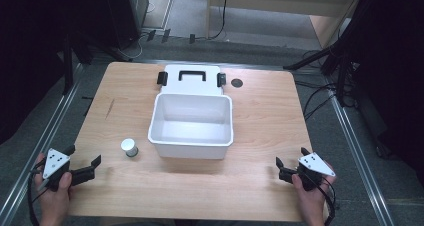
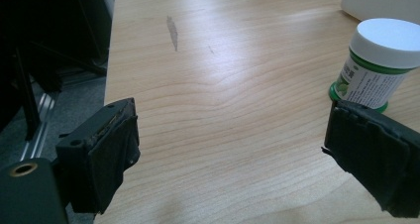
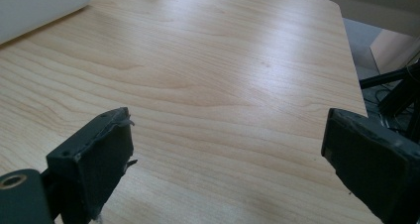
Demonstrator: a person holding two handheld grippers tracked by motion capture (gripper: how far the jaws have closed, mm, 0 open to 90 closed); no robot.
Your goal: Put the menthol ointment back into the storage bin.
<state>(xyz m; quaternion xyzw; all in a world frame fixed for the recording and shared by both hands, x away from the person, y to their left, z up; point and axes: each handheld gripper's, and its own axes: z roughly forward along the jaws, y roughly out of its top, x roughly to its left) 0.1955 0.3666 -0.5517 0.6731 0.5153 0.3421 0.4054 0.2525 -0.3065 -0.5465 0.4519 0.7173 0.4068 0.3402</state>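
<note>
- The small jar (image 1: 129, 147) stands upright, ahead-right of the left hand-held gripper (image 1: 84, 166), which is nearer.
- Both the left and the right hand-held gripper (image 1: 290, 166) gape wide, empty.

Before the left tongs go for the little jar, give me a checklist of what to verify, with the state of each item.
1. Left tongs open and holding nothing: ok, bare table shows between the jaws in the left gripper view.
2. Jar upright, with its white cap on: ok.
3. Path from the left tongs to the jar free: ok, just bare wood lies between them.
4. White box open to take the jar: ok, its lid lies folded back behind it.
5. Right tongs open and out of the way: ok, they are near the table's right front corner.
6. Jar cap screwed tight: cannot tell.
</note>
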